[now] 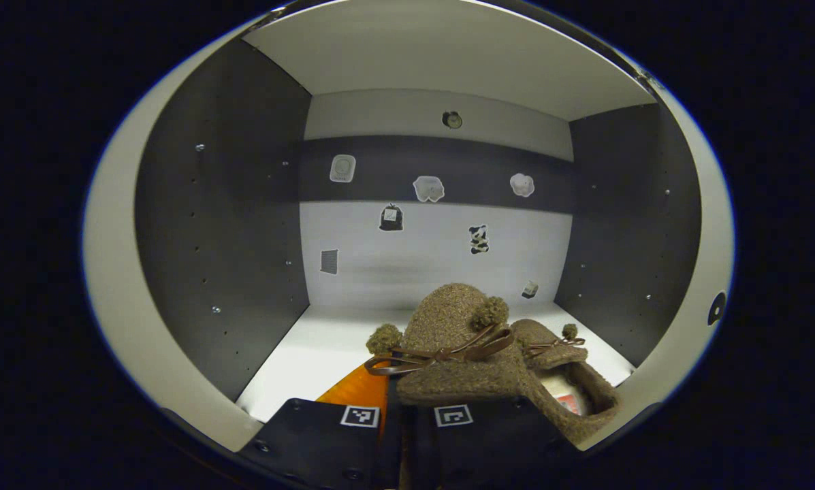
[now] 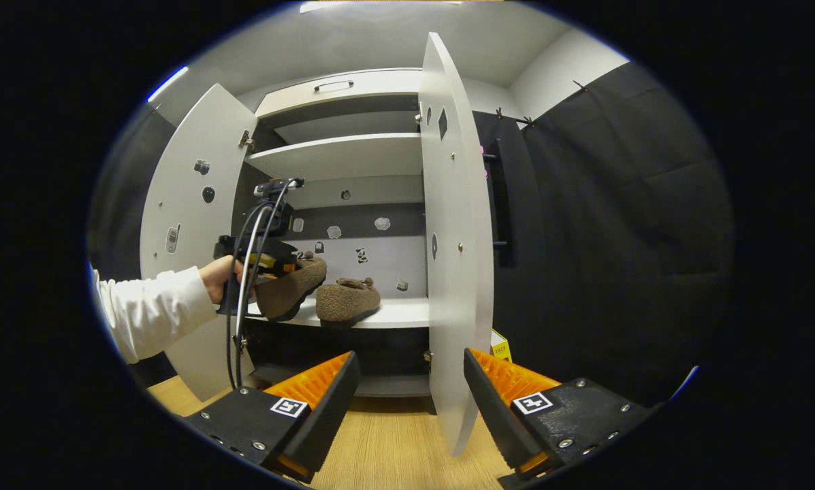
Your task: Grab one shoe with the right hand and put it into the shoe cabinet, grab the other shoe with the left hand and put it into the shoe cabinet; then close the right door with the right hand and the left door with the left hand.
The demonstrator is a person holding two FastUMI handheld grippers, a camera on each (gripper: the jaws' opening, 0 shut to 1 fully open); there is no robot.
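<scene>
- Inside the shoe cabinet (image 2: 339,156), on its middle shelf (image 2: 407,313), one brown fuzzy shoe (image 2: 347,301) already sits flat, toe pointing into the cabinet, heel toward the room.
- Just left of that resting shoe, the second shoe (image 2: 291,286) is held tilted, toe up and angled toward the back wall, its sole over the shelf's front edge; whether it touches the shelf I cannot tell.
- The left gripper (image 2: 261,262) carries it, held by a hand (image 2: 218,279) coming out of a white sleeve (image 2: 148,313), with cables looping down from the tool.
- From the left gripper view, the held shoe (image 1: 458,361) fills the space at the fingers (image 1: 353,391); its pom-poms and brown lace bow are plain, and the resting shoe (image 1: 564,371) lies just right of it. The fingers sit close together with the shoe's heel rim between them, pinching it.
- Small stickers (image 1: 427,188) dot the back wall (image 1: 434,262) behind the shoes; none is readable. A patch inside the resting shoe is too blurred to read.
- The right gripper (image 2: 407,401) hangs back from the cabinet over the wooden floor (image 2: 393,449), fingers spread wide and holding nothing.
- Both doors stand open: the left door (image 2: 189,224) swung wide, the right door (image 2: 455,238) edge-on between the right gripper's fingers.
- A yellow box (image 2: 501,346) peeks out behind the right door's lower edge; its print is too small to read.
</scene>
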